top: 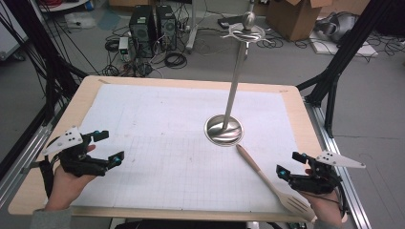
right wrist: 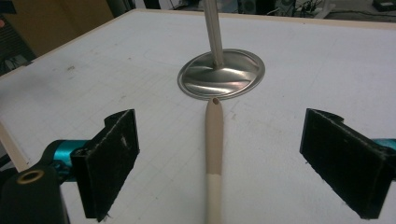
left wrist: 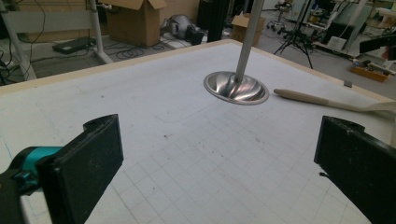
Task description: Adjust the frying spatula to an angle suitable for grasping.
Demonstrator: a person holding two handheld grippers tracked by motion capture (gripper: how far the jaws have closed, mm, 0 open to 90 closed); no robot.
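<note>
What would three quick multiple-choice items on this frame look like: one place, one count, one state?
1. Where does the wooden spatula lie?
A. near the right hand-held gripper
B. by the left hand-held gripper
C. hung on the metal stand

2. How many spatulas are on the table?
A. three
B. two
C. one

3. Jaws of the right hand-held gripper?
A. shut on the handle
B. open
C. shut on nothing

Key: A, it lies at the right front; C, a single one shows; B, the jaws stand wide apart.
</note>
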